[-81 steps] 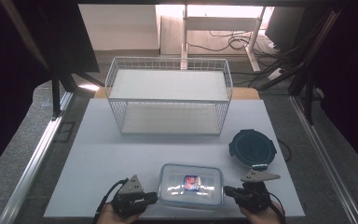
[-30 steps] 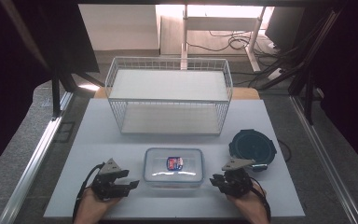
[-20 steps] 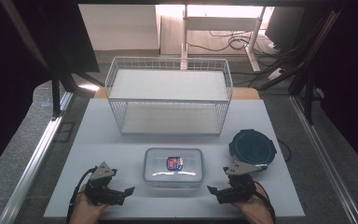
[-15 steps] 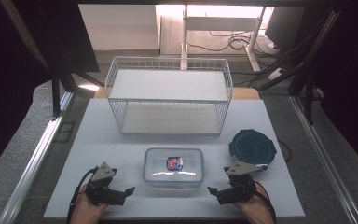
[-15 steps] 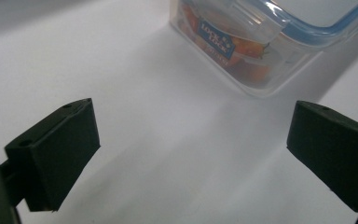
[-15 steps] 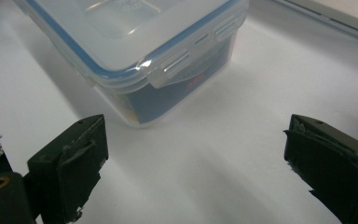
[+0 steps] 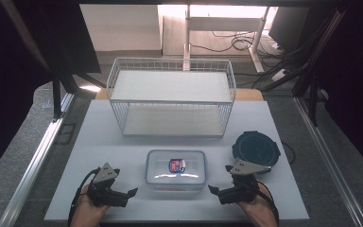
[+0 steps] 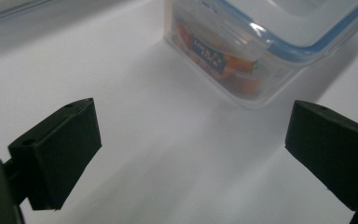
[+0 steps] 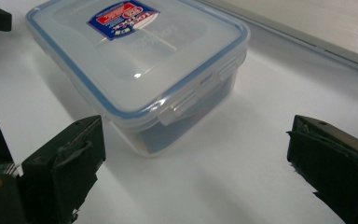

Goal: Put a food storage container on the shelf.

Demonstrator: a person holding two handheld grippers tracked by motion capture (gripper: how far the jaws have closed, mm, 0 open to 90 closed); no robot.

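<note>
A clear rectangular container [image 7: 176, 169] with a blue-rimmed snap lid and a red-and-blue label rests on the white table [image 7: 123, 146], in front of the wire basket. My left gripper [image 7: 130, 193] lies to its left near the front edge, open, with nothing between its jaws. My right gripper [image 7: 214, 190] lies to the container's right, also open and holding nothing. In the left gripper view the container [image 8: 261, 46] sits ahead of the open left gripper [image 8: 191, 154], apart from it. Likewise, the container [image 9: 140, 56] stands clear of the right gripper [image 9: 196, 163].
A white wire basket [image 7: 170, 97] stands at the back middle of the table. A round dark lidded container [image 7: 256, 147] sits just behind my right hand. Metal rails run along both sides of the table.
The container was moved away from the front edge, then both grippers let go, opened and drew back and apart. Over the last half second nothing moves.
</note>
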